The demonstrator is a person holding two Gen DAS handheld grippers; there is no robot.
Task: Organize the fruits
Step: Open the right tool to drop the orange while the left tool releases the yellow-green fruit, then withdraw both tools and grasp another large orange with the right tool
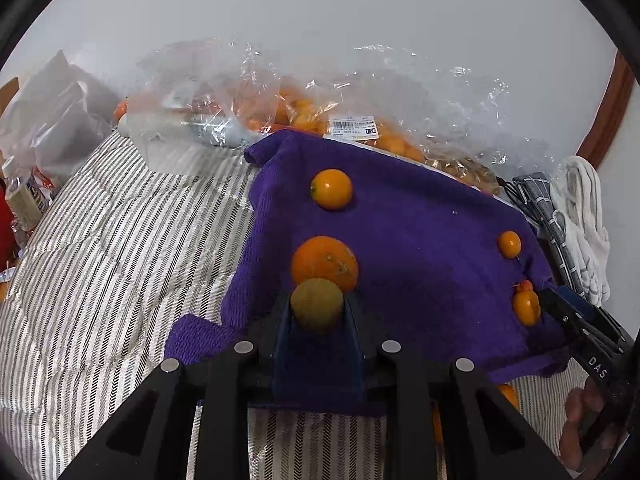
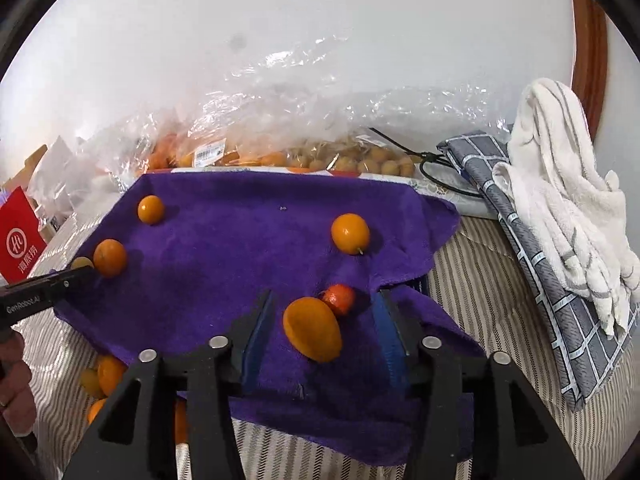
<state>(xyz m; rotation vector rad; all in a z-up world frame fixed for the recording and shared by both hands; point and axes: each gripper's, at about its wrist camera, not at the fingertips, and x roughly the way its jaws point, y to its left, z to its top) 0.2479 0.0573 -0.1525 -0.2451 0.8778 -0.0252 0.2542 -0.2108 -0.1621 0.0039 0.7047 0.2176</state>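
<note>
Left claw (image 1: 318,312) pinches the greenish-brown fruit (image 1: 317,305) at frame centre over the purple towel (image 1: 420,240), so I'd lower it beside the big orange (image 1: 325,263) before letting go

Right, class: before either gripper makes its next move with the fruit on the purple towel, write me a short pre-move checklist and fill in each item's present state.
1. Left gripper grips the brownish-green fruit: ok, jaws shut on it.
2. Right gripper is clear of the oval orange fruit: ok, jaws stand apart, not pressing it.
3. Oval fruit rests on the purple towel: ok.
4. Small red-orange fruit sits apart from the oval one: not ok, they appear to touch.
5. All fruit is on the towel: not ok, several orange fruits lie on the striped cover.
</note>
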